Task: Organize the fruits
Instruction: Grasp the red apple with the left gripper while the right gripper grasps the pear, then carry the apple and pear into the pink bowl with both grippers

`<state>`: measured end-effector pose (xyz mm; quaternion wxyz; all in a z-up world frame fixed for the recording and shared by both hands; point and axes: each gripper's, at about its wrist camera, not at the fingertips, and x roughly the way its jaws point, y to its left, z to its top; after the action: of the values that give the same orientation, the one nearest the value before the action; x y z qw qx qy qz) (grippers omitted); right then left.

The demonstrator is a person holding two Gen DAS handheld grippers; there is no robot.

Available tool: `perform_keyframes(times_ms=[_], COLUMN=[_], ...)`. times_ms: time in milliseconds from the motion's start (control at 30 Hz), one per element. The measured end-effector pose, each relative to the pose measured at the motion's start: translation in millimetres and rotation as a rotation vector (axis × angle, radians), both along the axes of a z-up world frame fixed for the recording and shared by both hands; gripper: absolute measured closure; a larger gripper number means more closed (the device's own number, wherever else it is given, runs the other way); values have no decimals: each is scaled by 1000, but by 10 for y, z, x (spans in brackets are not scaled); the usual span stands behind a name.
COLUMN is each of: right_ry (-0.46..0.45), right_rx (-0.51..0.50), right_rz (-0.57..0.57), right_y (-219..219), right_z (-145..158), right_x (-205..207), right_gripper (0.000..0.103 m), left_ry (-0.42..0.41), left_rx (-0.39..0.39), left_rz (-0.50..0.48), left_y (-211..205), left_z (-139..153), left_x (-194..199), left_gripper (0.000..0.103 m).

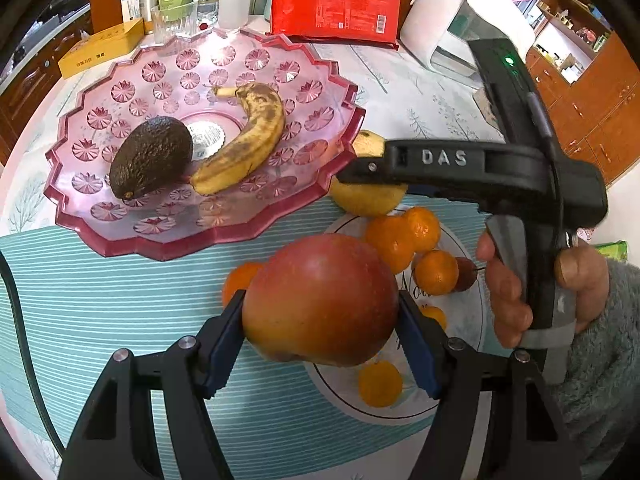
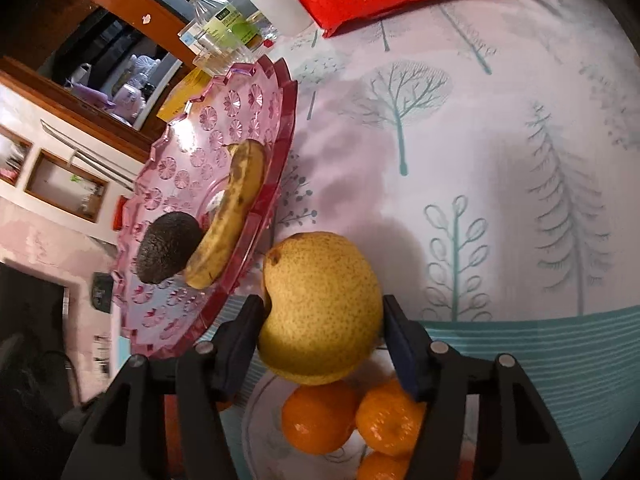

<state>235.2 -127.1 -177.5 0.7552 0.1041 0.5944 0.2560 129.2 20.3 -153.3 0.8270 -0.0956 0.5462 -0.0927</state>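
The left hand-held gripper [image 1: 322, 326] pinches a red apple [image 1: 320, 300] above the white plate [image 1: 466, 316] of tangerines [image 1: 434, 272], near the pink dish [image 1: 120, 240]. The right hand-held gripper [image 2: 322, 332] clasps a yellow pear [image 2: 320, 304] beside that dish's rim.

My left gripper [image 1: 320, 344] is matte black plastic with blue ridged pads [image 1: 224, 344] and silver round screws at the finger joints. My right gripper [image 2: 320, 344] matches it; its black body reads "DAS" in raised grey letters, with a green light at twelve o'clock. My sleeve [image 1: 600, 360] is fuzzy grey fleece.
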Motion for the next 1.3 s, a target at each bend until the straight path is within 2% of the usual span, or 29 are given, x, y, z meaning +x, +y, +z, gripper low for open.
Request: perform_keyframes(times_ms=[233, 500, 700, 867, 1000, 1133, 1300], right_ry=[-74, -161, -242, -308, -360, -361, -317], right_rx=[-40, -45, -38, -41, -36, -34, -40], right_rz=[-58, -95, -99, -70, -35, -15, -16], right_y=[-170, -243, -129, 55, 276, 533, 823], right_z=[257, 711, 1194, 1606, 1888, 1982, 1851], right_x=[-130, -332, -492, -541, -478, -329, -74], right_gripper=[44, 44, 44, 45, 45, 45, 45], left_ry=[-23, -72, -115, -190, -226, -230, -206], left_rx=[3, 14, 3, 76, 101, 115, 107], left_rz=[4, 13, 52, 82, 110, 151, 179], left_y=[48, 221, 521, 835, 1087, 1331, 1516], left_z=[125, 486, 865, 1271, 1521, 1633, 1529], left_x=[7, -8, 18, 77, 192, 377, 691], left_gripper=[33, 33, 33, 33, 33, 33, 33])
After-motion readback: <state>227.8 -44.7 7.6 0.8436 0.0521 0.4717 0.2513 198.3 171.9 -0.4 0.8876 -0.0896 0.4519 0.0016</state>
